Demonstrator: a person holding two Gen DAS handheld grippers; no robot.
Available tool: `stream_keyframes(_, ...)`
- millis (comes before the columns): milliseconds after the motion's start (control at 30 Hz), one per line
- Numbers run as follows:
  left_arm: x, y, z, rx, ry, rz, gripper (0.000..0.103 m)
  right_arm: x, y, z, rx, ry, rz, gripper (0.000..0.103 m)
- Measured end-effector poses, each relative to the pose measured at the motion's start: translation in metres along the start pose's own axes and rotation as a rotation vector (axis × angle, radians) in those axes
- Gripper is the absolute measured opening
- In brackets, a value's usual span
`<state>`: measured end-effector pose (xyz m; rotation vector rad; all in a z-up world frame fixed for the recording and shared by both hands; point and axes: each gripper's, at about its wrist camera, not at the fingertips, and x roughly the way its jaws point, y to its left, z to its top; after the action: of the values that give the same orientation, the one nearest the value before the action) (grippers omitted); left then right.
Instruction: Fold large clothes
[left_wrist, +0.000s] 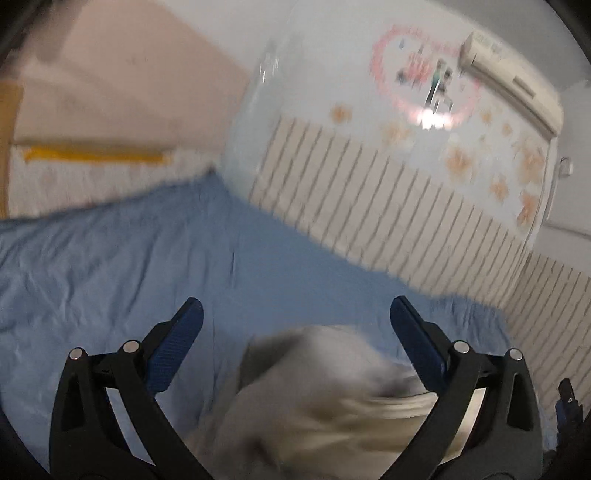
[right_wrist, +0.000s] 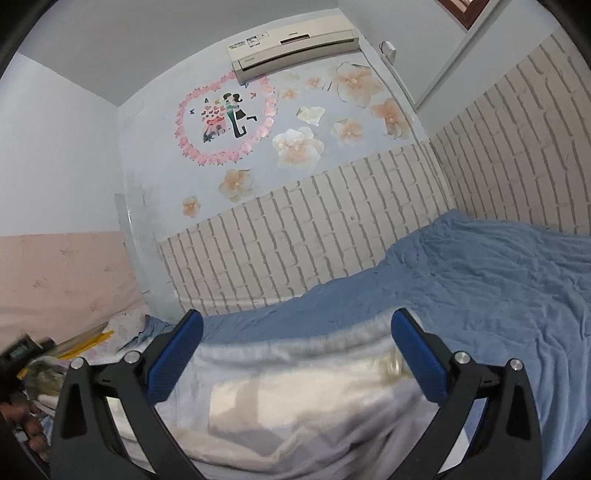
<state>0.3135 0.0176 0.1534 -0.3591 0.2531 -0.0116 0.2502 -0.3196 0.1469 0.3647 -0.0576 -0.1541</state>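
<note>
1. Nearest the cameras are 2 handheld grippers, 1 per view, each with 2 black arms ending in 2 blue finger pads. The left gripper (left_wrist: 295, 317) has its fingers spread wide and grips nothing. The right gripper (right_wrist: 297, 326) is also spread wide and empty.
2. Just below and between the fingers in both views lies 1 grey garment (right_wrist: 295, 398), bunched on the bed. In the right wrist view a ribbed band runs across its far edge, and a paler, cream-coloured patch shows at its middle. In the left wrist view the same garment (left_wrist: 314, 391) is heavily blurred, so its shape cannot be told.
3. Under the garment, 1 blue bedspread (right_wrist: 480, 295) covers the bed, wrinkled all over. It fills the middle of the left wrist view too (left_wrist: 110, 266).
4. At the lower left edge of the right wrist view sits a small clutter (right_wrist: 48, 365) of yellow and dark things, too blurred to count or name.
5. Beyond the bed, a brick-pattern panel (right_wrist: 295, 236) lines the lower part of 2 walls.
6. Above it, the pale wall carries 1 heart-shaped ring of pink petals (right_wrist: 225, 118) around a cartoon couple, and about 9 peach flower decals (right_wrist: 297, 146).
7. Highest up hangs 1 cream air conditioner (right_wrist: 295, 44).
</note>
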Motion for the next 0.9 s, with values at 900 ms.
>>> stream_keyframes(900,0.146,-0.034,-0.109,0.164,0.406,-0.042,0.100,0.092,-0.017,-0.096,-0.158,0.496,-0.126,0.102)
